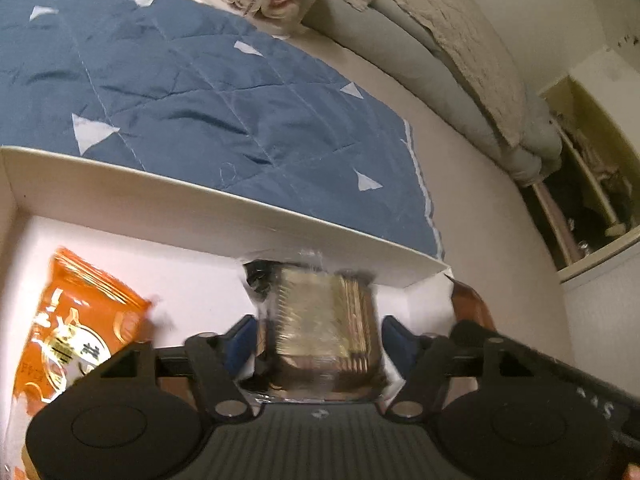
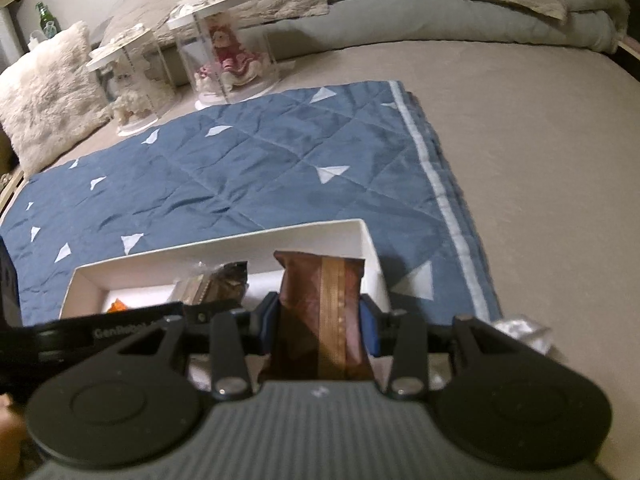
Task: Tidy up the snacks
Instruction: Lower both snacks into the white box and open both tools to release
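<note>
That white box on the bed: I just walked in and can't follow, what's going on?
A person with a gripper in each hand is packing snacks into the white box on the blue quilt. The left gripper stands open around a clear-wrapped gold snack inside the box, beside an orange packet. The right gripper is shut on a brown snack packet at the box's edge.

Brown snack packet clamped in right tongs (over white box) on blue quilt.
</note>
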